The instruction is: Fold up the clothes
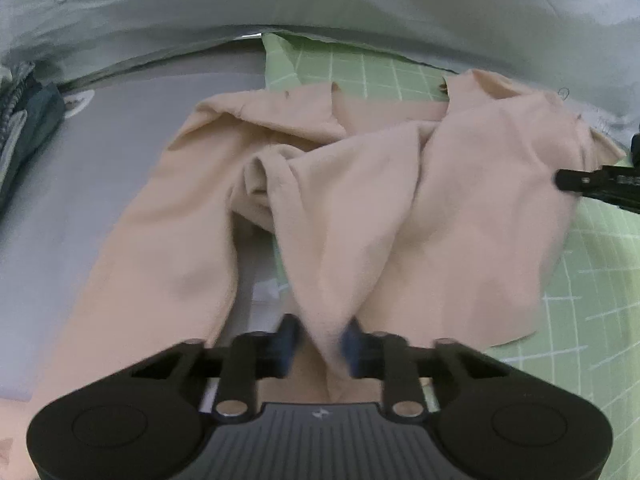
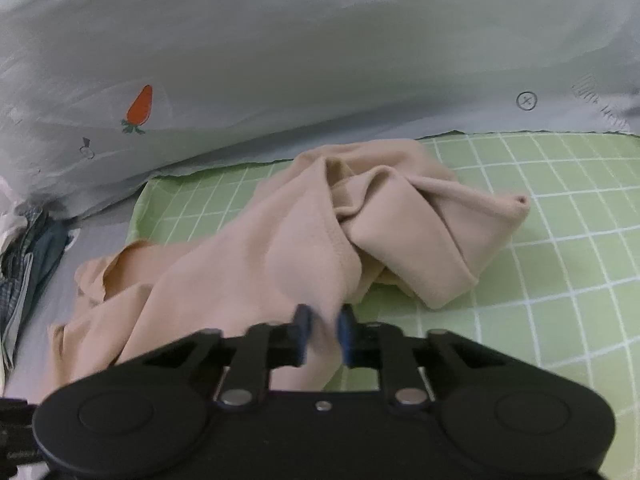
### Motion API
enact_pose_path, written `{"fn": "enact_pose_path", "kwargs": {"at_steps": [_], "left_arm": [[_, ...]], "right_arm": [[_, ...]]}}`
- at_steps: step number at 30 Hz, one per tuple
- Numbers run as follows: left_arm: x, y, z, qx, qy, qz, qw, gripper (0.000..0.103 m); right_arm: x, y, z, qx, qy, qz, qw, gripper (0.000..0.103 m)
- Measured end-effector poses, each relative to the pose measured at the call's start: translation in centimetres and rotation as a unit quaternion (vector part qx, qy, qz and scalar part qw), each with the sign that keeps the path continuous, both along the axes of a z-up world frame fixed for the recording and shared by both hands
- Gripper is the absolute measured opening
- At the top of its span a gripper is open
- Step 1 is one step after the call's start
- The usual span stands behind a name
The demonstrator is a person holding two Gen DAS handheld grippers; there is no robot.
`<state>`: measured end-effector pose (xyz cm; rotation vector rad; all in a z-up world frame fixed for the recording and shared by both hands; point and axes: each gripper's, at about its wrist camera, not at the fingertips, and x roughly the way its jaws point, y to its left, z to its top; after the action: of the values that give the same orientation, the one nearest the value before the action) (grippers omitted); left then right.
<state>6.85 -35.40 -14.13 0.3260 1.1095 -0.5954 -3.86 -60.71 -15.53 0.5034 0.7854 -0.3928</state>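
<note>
**Both grippers pinching a rumpled beige garment**

A pale grey quilt [image 2: 280, 60] printed with carrots banks up along the back, and in front of it lies a green gridded sheet [image 2: 540, 240] beside a plain grey surface [image 1: 100, 160]; it looks like a bed. Across the join of the two sprawls the beige garment [image 1: 380, 200], bunched and twisted, with one long limb trailing over the grey side and a rolled, cuffed part [image 2: 420, 248] humped on the green. A dark heap of other clothes [image 2: 28, 248] sits at the far left edge.

The left gripper [image 1: 320, 344] has its jaws drawn in narrowly on a drawn-up peak of the beige cloth. The right gripper [image 2: 324, 332] likewise has a fold of the same garment between its near-closed jaws.

By my judgement this is the spreading-out stage: the garment is held at two points but is far from flat. The next move calls for drawing the two holds apart so the twist falls out, without dragging the sheet.
</note>
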Motion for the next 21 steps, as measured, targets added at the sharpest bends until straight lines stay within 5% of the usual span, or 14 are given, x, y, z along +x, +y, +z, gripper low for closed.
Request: {"fn": "enact_pose_path", "kwargs": {"at_steps": [8, 14, 21], "left_arm": [[-1.9, 2.6, 4.3, -0.009, -0.035, 0.032, 0.9988, 0.006], [-5.8, 6.7, 7.2, -0.062, -0.017, 0.06, 0.9961, 0.006], [-11.5, 9.2, 6.4, -0.046, -0.007, 0.073, 0.9963, 0.006]], "right_arm": [[-5.8, 3.3, 4.1, -0.041, 0.0, 0.002, 0.999, 0.011], [-12.1, 4.7, 6.2, -0.042, -0.012, -0.023, 0.999, 0.011], [-18.6, 6.6, 6.2, -0.021, -0.001, -0.043, 0.999, 0.004]]}}
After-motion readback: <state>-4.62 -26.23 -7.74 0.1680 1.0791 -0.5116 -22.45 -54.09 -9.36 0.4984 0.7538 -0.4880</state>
